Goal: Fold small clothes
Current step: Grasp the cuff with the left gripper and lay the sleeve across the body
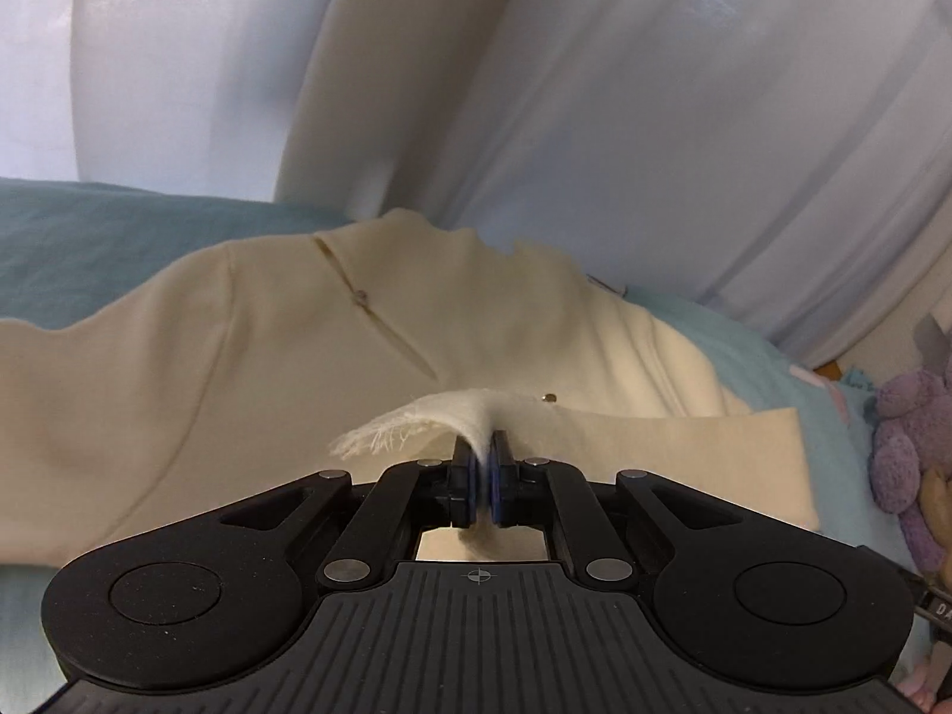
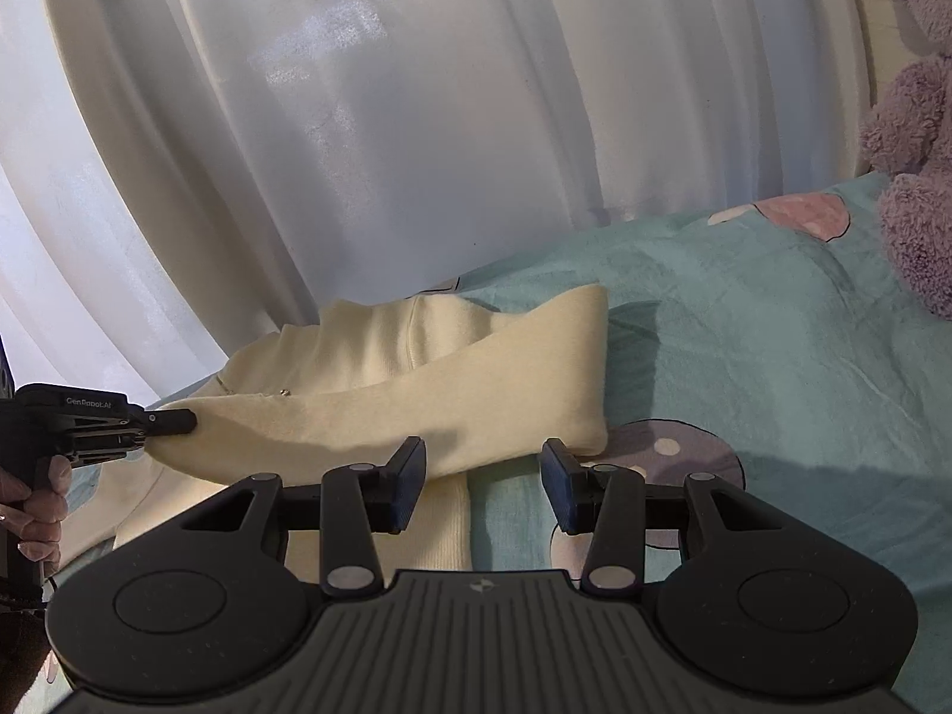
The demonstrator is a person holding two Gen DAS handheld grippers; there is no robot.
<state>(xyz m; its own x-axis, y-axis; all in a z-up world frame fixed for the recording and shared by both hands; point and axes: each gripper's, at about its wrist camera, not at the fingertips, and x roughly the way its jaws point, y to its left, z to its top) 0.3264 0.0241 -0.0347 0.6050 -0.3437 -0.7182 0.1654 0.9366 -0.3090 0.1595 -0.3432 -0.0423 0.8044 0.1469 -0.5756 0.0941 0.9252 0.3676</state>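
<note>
On the teal bedsheet (image 2: 744,321) a cream garment (image 1: 250,357) is spread, one sleeve (image 2: 476,381) laid across it with its long axis running from the left gripper (image 1: 481,458) out to a cuff at the right. That sleeve's frayed end is pinched between the closed left jaws. The right gripper (image 2: 483,485) is held half open and empty, just before the sleeve's near edge, nearer the cuff end.

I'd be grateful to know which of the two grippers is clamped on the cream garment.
The left gripper: shut on the cream garment's frayed edge; the right gripper is open, empty.
</note>
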